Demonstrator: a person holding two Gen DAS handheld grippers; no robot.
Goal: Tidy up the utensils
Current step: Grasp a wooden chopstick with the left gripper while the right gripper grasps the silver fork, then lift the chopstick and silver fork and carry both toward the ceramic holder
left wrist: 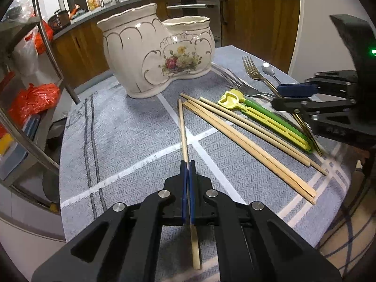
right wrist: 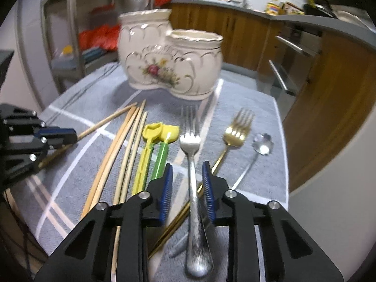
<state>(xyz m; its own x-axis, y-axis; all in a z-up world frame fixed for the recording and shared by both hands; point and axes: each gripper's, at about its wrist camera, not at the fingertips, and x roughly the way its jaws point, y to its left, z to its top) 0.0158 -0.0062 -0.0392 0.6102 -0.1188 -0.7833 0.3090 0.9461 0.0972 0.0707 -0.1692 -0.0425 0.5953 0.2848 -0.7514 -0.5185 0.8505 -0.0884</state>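
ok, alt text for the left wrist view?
Left gripper shut on a single chopstick, its tip pointing toward a white floral ceramic holder. More chopsticks, yellow-green tongs and forks lie right on the grey towel.

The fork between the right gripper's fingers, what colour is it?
Silver, with a textured handle. The fork shows best in the right wrist view.

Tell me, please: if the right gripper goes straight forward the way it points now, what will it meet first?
The right gripper is open, with the silver metal fork lying between its fingers. Straight on it would probably follow that fork, then reach the cream ceramic holder with painted flowers; depth is unclear.
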